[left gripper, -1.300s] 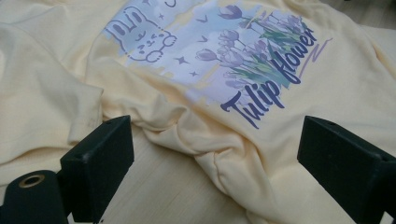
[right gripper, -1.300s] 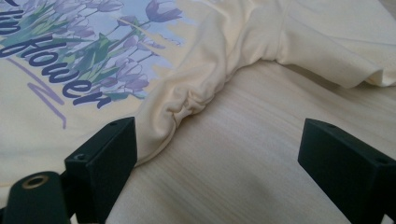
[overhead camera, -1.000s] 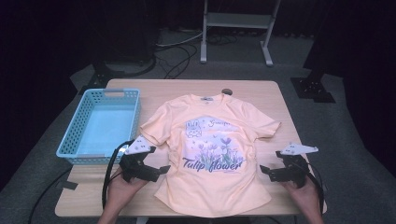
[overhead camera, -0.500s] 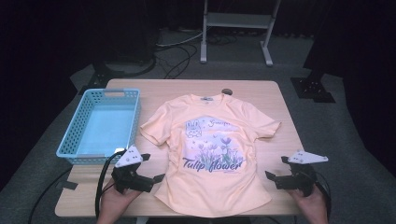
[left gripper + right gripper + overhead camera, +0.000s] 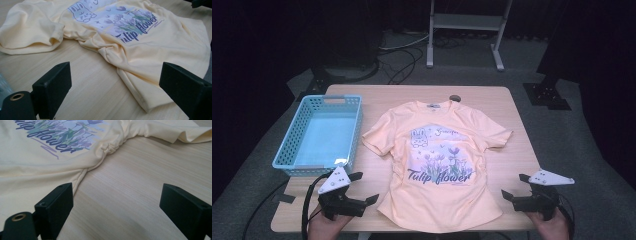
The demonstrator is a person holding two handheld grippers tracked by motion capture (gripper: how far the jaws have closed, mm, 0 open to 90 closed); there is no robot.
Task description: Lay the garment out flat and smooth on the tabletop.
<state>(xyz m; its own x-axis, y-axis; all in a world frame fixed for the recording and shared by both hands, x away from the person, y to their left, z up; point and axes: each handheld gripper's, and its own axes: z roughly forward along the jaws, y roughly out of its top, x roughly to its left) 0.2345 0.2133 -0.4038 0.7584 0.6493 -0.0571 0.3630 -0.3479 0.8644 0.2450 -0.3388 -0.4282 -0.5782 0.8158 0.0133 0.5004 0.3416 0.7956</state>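
High view: we flank the peach T-shirt [image 5: 439, 165] on the counter [image 5: 512, 125]; left gripper [image 5: 362, 189] spread wide, empty; right gripper [image 5: 515, 187] likewise.

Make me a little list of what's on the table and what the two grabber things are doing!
shirt: peach T-shirt lying flat, print side up, words "Tulip flower"
basket: blue basket, nothing inside, left of the shirt, apart from it
table: wooden table
left hand-held gripper: open, holding nothing, beside the shirt's lower left edge
right hand-held gripper: open, holding nothing, beside the shirt's lower right edge
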